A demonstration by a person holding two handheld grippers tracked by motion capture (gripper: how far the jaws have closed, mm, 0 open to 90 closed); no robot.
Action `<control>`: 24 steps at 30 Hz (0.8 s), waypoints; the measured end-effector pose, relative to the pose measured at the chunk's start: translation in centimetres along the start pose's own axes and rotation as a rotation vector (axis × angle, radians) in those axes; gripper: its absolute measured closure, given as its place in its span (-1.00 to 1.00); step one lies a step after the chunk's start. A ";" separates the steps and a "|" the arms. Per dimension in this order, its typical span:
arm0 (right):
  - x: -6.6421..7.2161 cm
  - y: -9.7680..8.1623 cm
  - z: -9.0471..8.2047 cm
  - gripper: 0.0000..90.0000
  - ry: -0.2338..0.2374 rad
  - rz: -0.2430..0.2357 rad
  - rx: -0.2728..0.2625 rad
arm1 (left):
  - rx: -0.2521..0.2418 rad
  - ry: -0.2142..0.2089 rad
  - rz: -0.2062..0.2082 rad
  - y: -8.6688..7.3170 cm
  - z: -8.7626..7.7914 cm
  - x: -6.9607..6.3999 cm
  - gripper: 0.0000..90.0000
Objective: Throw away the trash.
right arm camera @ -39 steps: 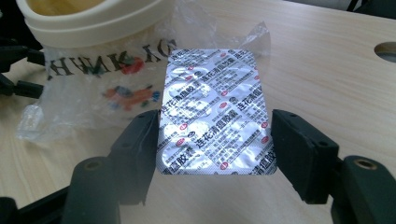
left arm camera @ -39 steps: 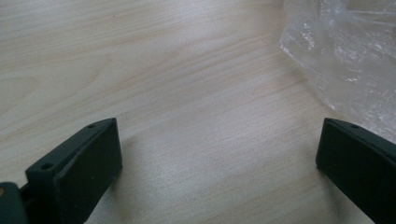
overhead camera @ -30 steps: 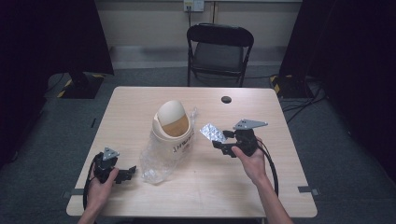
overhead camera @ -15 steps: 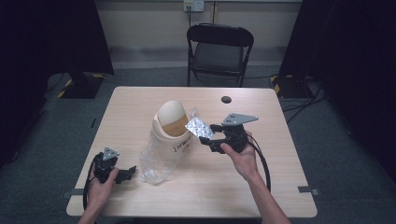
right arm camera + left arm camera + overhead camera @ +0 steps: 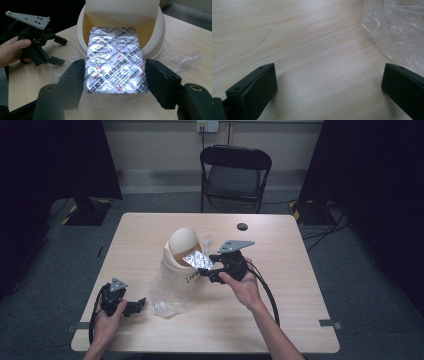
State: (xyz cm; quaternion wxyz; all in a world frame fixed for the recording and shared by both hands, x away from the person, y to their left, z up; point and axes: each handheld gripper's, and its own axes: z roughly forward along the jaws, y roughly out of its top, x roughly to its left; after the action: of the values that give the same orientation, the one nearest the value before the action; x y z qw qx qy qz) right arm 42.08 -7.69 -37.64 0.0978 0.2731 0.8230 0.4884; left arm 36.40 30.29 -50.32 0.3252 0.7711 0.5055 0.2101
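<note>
High view, right hand-held gripper [image 5: 201, 270]: held above the surface in the person's right hand [image 5: 243, 285], jaws pinching a silver blister pack [image 5: 197, 259] by its edges.
High view, blister pack: tilted, far end at the mouth of the cream bin [image 5: 181, 257], under the bin's swing lid [image 5: 183, 241].
High view, bin: upright near the middle of the surface [image 5: 280, 270], crumpled clear plastic bag [image 5: 167, 295] spilling from its base toward the person.
High view, left hand-held gripper [image 5: 142, 304]: low at the near left edge of the surface, gripped by the left hand [image 5: 107, 320], jaws pointing at the plastic bag, just beside it.
High view, background: black folding chair [image 5: 235, 170] beyond the far edge, small dark disc [image 5: 242, 226] on the far part of the surface.
Left gripper view, left hand-held gripper [image 5: 329, 85]: jaws spread wide, nothing between them but bare wood [image 5: 299, 37].
Left gripper view, plastic bag [image 5: 397, 27]: upper right, close to the right jaw; contact cannot be told.
Right gripper view, right hand-held gripper [image 5: 113, 80]: jaws pressed against the two long sides of the blister pack [image 5: 115, 61], printed foil side up.
Right gripper view, blister pack: far end reaching over the rim of the bin [image 5: 160, 30] into its opening, below the lid [image 5: 122, 10].
Right gripper view, other side: left hand-held gripper [image 5: 58, 51] and left hand [image 5: 12, 51] at upper left, jaws apart.
</note>
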 end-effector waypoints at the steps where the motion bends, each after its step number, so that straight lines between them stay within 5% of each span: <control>1: 0.0 0.1 0.2 -0.23 0.000 0.000 0.006 | 0.000 0.000 0.000 0.0 0.0 0.0 -1.00; 24: -0.8 2.6 2.3 -0.23 -0.015 0.028 0.009 | 0.000 -0.002 -0.002 0.0 0.0 0.0 -1.00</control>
State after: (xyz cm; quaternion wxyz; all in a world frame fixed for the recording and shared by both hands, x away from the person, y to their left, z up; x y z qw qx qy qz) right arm 44.63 -5.42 -36.67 0.0960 0.2889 0.8205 0.4838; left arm 36.39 30.28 -50.32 0.3258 0.7707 0.5062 0.2089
